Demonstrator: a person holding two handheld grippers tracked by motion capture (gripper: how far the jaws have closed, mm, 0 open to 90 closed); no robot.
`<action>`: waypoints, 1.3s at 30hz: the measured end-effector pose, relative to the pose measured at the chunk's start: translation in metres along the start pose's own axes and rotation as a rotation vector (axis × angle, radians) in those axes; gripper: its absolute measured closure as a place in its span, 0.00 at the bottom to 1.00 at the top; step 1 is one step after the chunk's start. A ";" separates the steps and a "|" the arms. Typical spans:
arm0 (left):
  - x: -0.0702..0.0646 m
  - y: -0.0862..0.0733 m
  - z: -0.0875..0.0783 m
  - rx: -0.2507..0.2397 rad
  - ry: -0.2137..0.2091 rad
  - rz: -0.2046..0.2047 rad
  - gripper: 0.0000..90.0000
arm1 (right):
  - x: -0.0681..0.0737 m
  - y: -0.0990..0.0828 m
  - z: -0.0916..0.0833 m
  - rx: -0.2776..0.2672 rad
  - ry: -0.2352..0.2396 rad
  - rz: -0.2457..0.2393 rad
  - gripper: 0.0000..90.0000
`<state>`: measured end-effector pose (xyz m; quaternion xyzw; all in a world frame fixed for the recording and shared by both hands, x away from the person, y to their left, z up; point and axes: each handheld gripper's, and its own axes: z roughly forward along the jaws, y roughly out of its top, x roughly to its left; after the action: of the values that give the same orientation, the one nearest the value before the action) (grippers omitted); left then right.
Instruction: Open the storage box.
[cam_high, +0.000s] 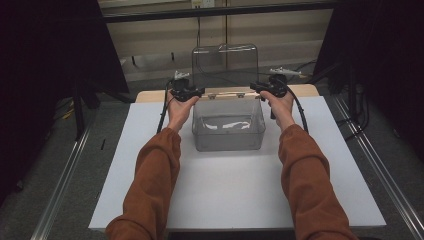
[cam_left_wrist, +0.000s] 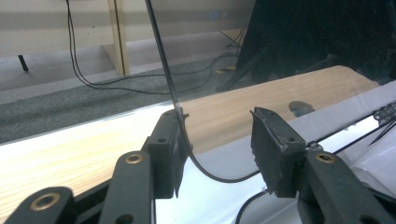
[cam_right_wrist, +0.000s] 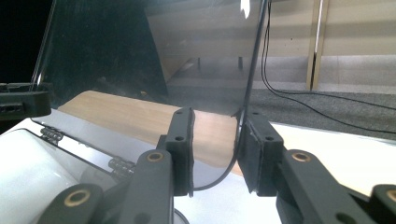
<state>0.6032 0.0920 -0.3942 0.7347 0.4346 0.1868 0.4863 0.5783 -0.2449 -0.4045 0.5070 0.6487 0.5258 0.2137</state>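
Rust-sleeved forearms reaching far; left gripper and right gripper released, straddling upright clear plastic lid of transparent box. Next: backing away gently.

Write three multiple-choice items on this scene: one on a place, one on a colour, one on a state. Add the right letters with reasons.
1. Where does the clear box stand?
A. on the white board
B. on the floor
C. on a shelf

2. What colour are the sleeves?
A. blue
B. rust brown
C. white

3. How does the box's lid stand?
A. shut flat on the box
B. lying apart on the board
C. raised upright behind the box

Answers:
1 A: the high view shows the box resting on the white board on the table.
2 B: both forearms wear rust-brown cloth.
3 C: the lid rises from the hinges at the box's far rim, with the left tool and the right tool at its two lower corners, jaws apart on either side of its edge.
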 end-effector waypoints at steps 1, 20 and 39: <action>0.001 0.000 0.001 -0.001 -0.007 -0.013 0.60 | 0.001 0.000 0.001 0.001 -0.007 -0.001 0.74; 0.002 -0.004 0.006 0.026 -0.009 -0.060 0.51 | -0.002 -0.005 0.006 0.021 -0.018 0.045 0.70; 0.004 -0.006 0.007 0.026 -0.025 -0.087 0.49 | -0.002 -0.005 0.006 0.040 -0.018 0.073 0.68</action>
<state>0.6078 0.0924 -0.4038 0.7237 0.4623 0.1508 0.4896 0.5814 -0.2437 -0.4117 0.5392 0.6383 0.5155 0.1903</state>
